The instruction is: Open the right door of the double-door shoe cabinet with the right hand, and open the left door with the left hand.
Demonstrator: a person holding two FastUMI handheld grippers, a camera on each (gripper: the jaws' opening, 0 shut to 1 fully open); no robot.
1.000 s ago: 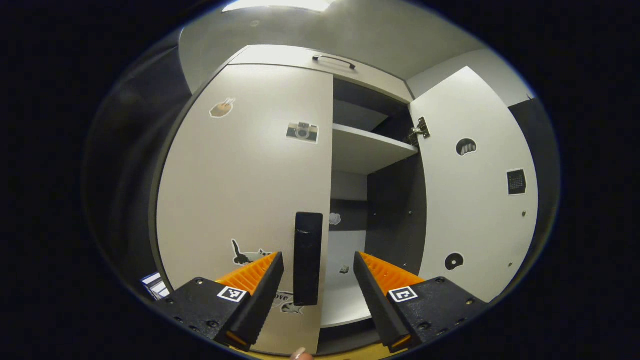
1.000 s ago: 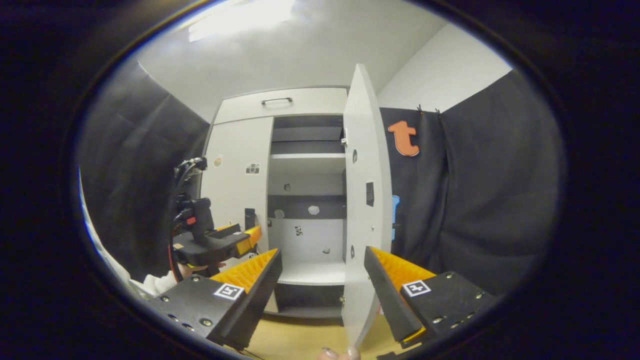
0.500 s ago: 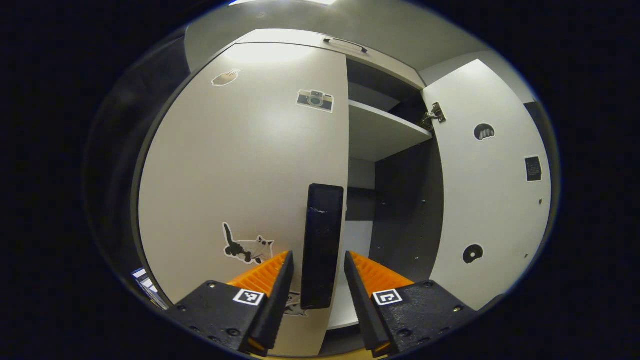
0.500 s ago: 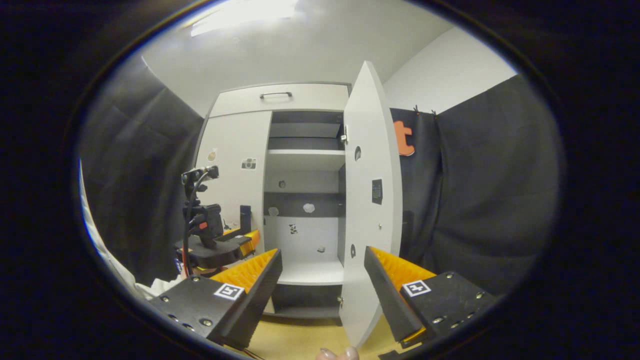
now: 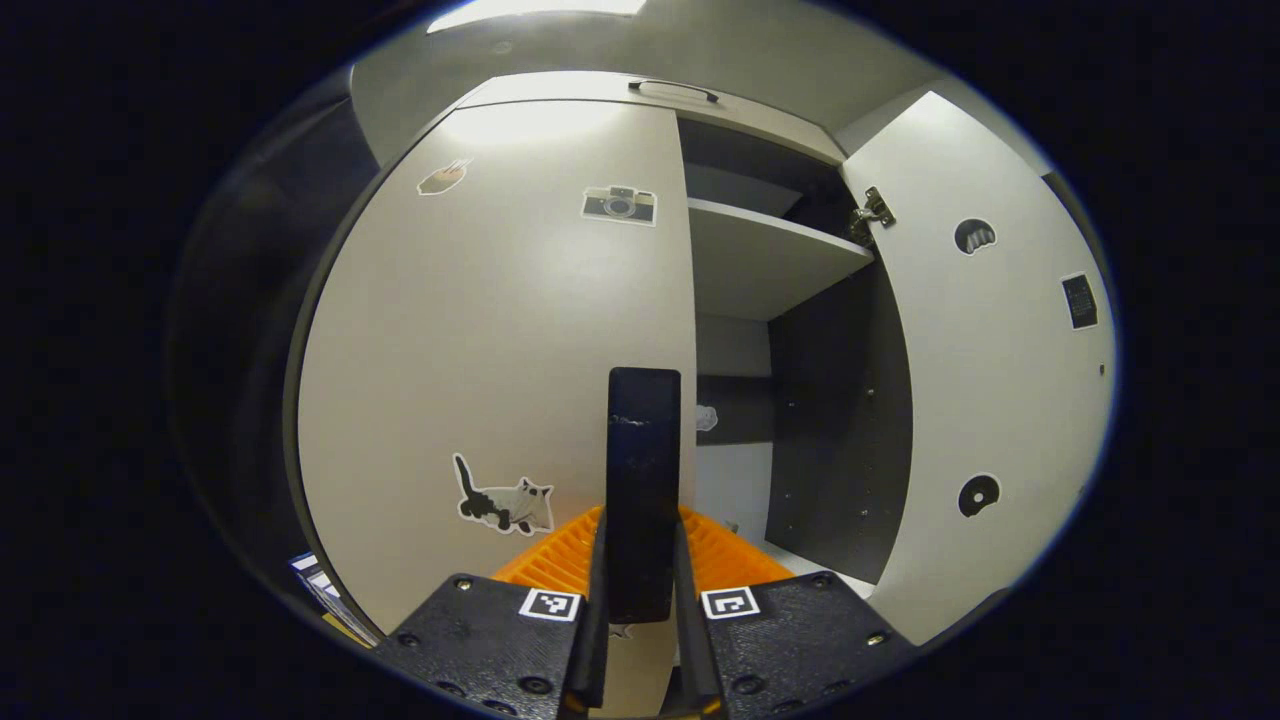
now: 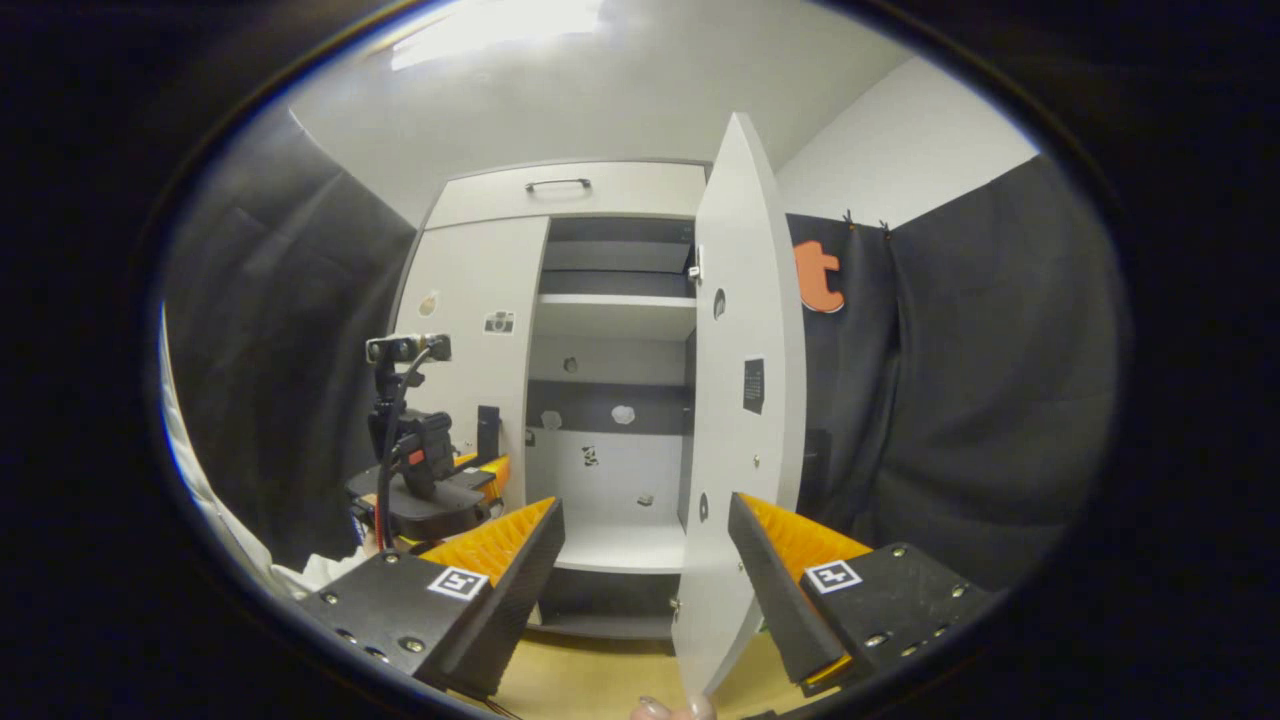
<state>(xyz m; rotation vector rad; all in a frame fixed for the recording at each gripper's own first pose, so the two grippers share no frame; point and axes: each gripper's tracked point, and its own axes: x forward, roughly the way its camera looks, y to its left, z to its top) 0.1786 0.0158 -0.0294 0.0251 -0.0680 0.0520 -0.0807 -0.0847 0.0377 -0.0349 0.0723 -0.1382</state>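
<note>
— Where's your left tool right now?

— I've got it clamped on the left door's handle, a dark upright bar near that door's free edge. Both fingers press the bar's lower end from either side. In the right gripper view I can see the same tool farther off, at the handle, with a hand and pale sleeve below it.

— And the left door itself?

— It sits flat across the cabinet front, its free edge against the dark opening. I can't tell whether it has lifted off the frame at all. It carries a camera sticker near the top edge and a cat sticker low down, just beside the handle.

— The right door?

— Swung wide open, standing out from the shoe cabinet. In the left gripper view I see its inner face and the hinge at its upper corner. The shelf inside is bare white.

— Your right tool?

— Spread open, gripping nothing. The open door's lower front edge stands between its fingers, touching neither as far as I can see. A fingertip shows at the bottom, over the wooden floor.
</note>
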